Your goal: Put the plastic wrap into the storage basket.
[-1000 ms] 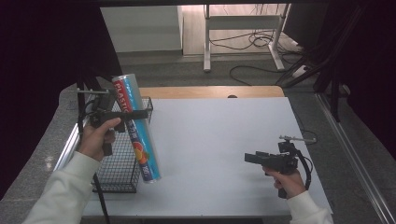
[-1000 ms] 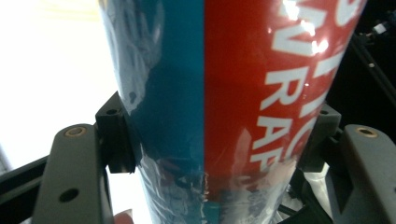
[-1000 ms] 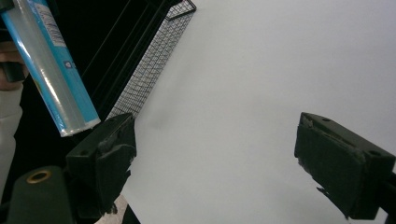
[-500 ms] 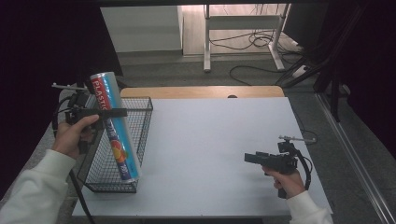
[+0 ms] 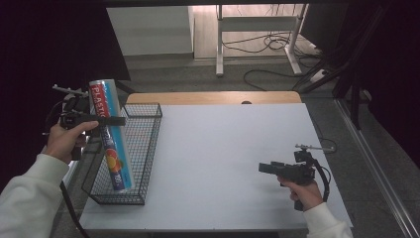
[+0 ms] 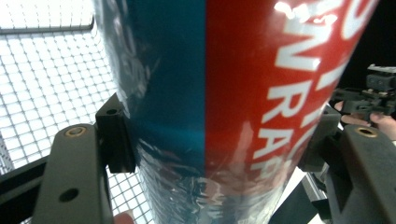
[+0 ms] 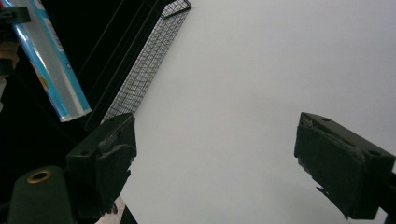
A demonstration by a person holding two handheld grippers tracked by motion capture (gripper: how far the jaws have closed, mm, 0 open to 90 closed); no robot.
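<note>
A long blue and red plastic-wrap box (image 5: pixel 110 141) stands nearly upright over the black wire basket (image 5: pixel 148 106), and its lower end reaches down inside the basket. My left gripper (image 5: pixel 112 120) is shut on the box's upper part. In the left gripper view both pads (image 6: pixel 114 135) press its sides, with the box (image 6: pixel 224 84) close up. My right gripper (image 5: pixel 263 168) hovers over the white table (image 5: pixel 223 148) at the front right. It is open (image 7: pixel 215 158) with nothing between its pads. The right gripper view shows the box (image 7: pixel 46 65) and the basket (image 7: pixel 149 56) far off.
The basket sits at the table's left edge, and its mesh floor (image 6: pixel 46 70) shows below the box. A wooden strip (image 5: pixel 213 97) runs along the table's far edge. Cables and a desk frame (image 5: pixel 257 29) lie on the floor beyond.
My left gripper has carried the box leftward, from the basket's right side to over its left part. The right gripper has stayed where it was.
</note>
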